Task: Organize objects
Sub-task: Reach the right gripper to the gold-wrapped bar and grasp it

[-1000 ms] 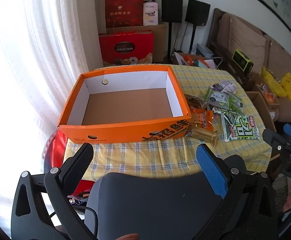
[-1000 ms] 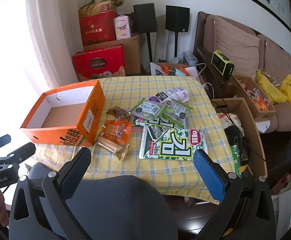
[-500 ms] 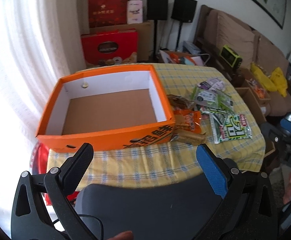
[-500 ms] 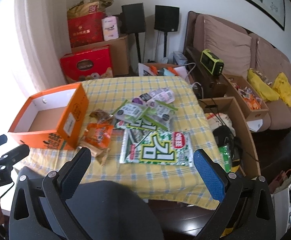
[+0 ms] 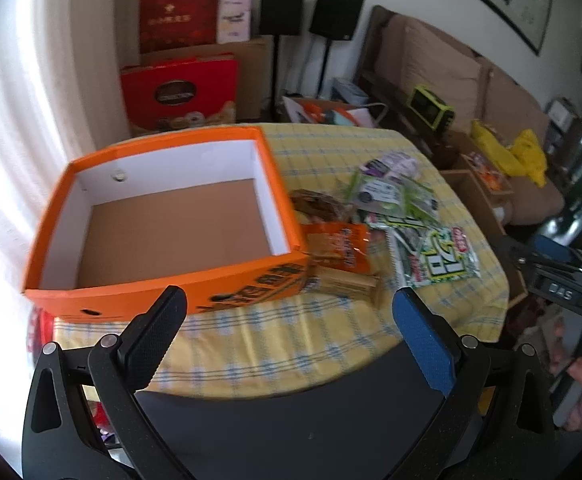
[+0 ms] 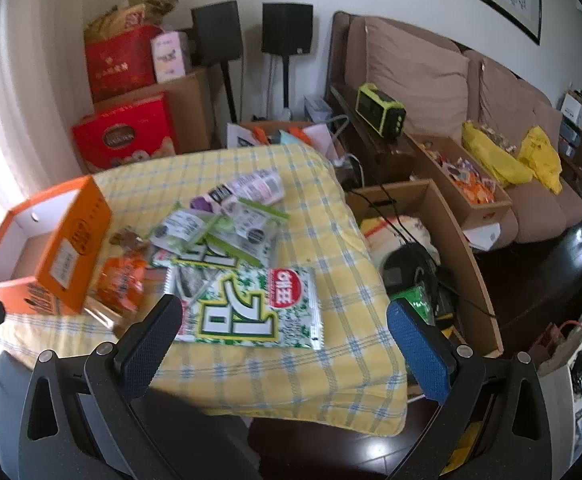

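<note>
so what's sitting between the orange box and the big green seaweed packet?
An orange snack packet and a clear-wrapped snack bar lie between the orange box and the green seaweed packet; both wrist views show it.

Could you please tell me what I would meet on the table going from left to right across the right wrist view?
orange box → orange snack packet → large green seaweed packet → bare right edge of the yellow checked tablecloth
</note>
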Tool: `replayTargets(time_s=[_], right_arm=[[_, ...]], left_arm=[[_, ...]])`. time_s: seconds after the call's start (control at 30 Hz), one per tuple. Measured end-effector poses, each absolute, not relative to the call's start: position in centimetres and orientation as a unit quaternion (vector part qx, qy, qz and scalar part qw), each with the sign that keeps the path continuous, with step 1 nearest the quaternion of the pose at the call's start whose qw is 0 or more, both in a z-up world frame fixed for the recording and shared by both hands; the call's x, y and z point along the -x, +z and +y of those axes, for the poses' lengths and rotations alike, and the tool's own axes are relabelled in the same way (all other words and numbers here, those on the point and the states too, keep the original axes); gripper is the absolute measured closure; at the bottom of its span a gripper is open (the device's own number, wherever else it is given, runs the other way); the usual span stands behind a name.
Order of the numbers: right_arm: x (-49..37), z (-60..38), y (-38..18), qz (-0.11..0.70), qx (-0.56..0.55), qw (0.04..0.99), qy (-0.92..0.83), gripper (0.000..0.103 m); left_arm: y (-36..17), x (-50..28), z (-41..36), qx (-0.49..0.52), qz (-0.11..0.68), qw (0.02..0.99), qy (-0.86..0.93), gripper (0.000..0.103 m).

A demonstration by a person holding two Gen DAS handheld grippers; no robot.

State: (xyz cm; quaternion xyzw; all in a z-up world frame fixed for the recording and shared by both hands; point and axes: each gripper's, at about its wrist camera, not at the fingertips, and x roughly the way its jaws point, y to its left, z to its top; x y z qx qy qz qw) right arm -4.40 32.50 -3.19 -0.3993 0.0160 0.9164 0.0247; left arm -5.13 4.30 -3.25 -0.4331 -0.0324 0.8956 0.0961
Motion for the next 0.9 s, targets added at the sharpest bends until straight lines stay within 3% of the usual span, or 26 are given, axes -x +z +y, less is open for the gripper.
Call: replayTargets(time_s=[0.4,0.57,0.63,0.9], right_arm=[[5.2,28.7,-4.3,0.004,0.412,-0.091,0.907,0.003],[6.1,25.4,-4.9,-0.030,0.420,-0.153,0.894,0.019],[6.7,24.1,-5.5,-0.037,0.433,-0.185,0.882,0.042],[7.8,20.3,-7.5,-0.101,0.443,-0.255,0.853,0.047]], left_arm=[[-4.7,5.6,3.5,0.447,-0.046,0.088,0.889,0.001],[-4.9,5.5,2.4,0.449,-0.055,0.080,0.888,0.001],[-5.1,5.6,2.0,0.452,-0.059,0.076,0.887,0.001],[-5.7,5.6,0.6,0.459,-0.074,0.062,0.883,0.001]])
